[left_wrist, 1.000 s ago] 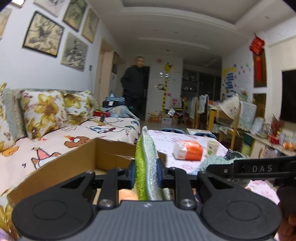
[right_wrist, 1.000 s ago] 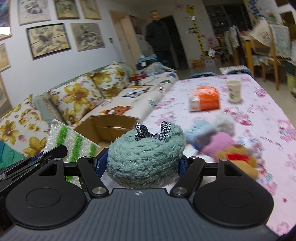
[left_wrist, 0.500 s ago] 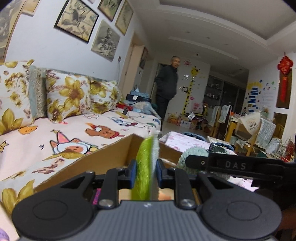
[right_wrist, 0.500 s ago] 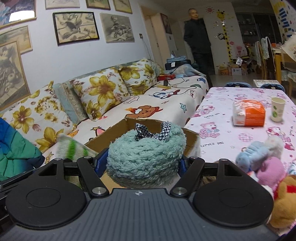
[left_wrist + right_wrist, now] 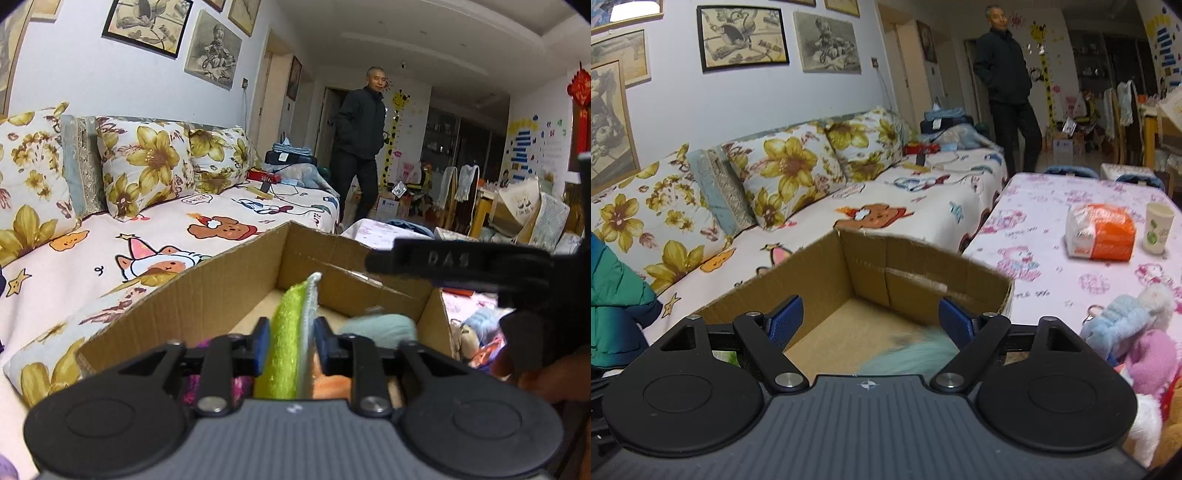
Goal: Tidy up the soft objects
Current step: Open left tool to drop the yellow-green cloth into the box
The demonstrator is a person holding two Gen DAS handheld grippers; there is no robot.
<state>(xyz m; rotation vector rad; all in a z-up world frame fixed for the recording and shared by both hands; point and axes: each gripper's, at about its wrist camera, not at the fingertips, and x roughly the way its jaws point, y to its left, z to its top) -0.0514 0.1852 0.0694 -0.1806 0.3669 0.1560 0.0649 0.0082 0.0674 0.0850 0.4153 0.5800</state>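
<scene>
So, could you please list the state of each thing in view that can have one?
cardboard box: open, flaps up.
left gripper: jaws just opening, green cloth upright between them.
right gripper: jaws just opened wide, nothing between.
teal fluffy item: blurred, in the box.
paper cup: upright.

Each gripper has a ribbed grey body flanked by two round black discs, with black link arms pinned by silver screws. The left gripper (image 5: pixel 290 341) and right gripper (image 5: pixel 870 319) carry blue pads; one black finger reads "DAS".
</scene>
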